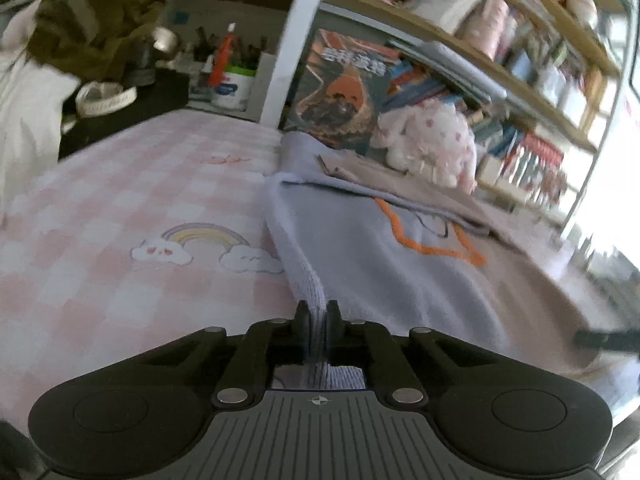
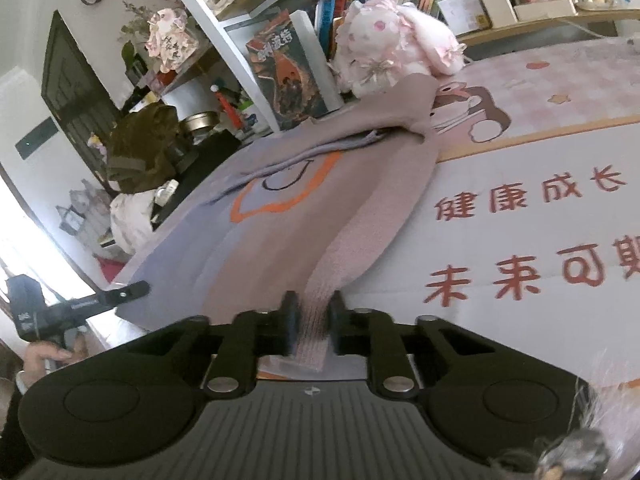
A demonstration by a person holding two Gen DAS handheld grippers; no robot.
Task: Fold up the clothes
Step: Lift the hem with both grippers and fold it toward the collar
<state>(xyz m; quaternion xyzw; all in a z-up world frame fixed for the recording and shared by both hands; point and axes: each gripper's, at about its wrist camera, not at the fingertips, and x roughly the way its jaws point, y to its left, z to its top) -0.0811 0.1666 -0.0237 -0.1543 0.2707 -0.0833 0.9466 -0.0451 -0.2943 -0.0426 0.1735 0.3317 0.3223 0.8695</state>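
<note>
A knitted sweater (image 1: 384, 264) in pale lavender and dusty pink, with an orange outline on its front, lies spread on the bed. My left gripper (image 1: 318, 320) is shut on its lavender ribbed hem, which runs taut from the jaws toward the far edge. My right gripper (image 2: 313, 314) is shut on the pink ribbed hem of the same sweater (image 2: 280, 216), lifted off the sheet. The left gripper (image 2: 120, 294) also shows at the left of the right wrist view, held by a person's hand (image 2: 48, 354).
The bed has a pink checked sheet (image 1: 120, 208) with a rainbow print and a cover with red characters (image 2: 540, 240). A pink plush rabbit (image 2: 396, 40), a book (image 1: 340, 88) and crowded shelves (image 1: 520, 60) line the far side. A brown garment (image 1: 92, 20) lies at the far left.
</note>
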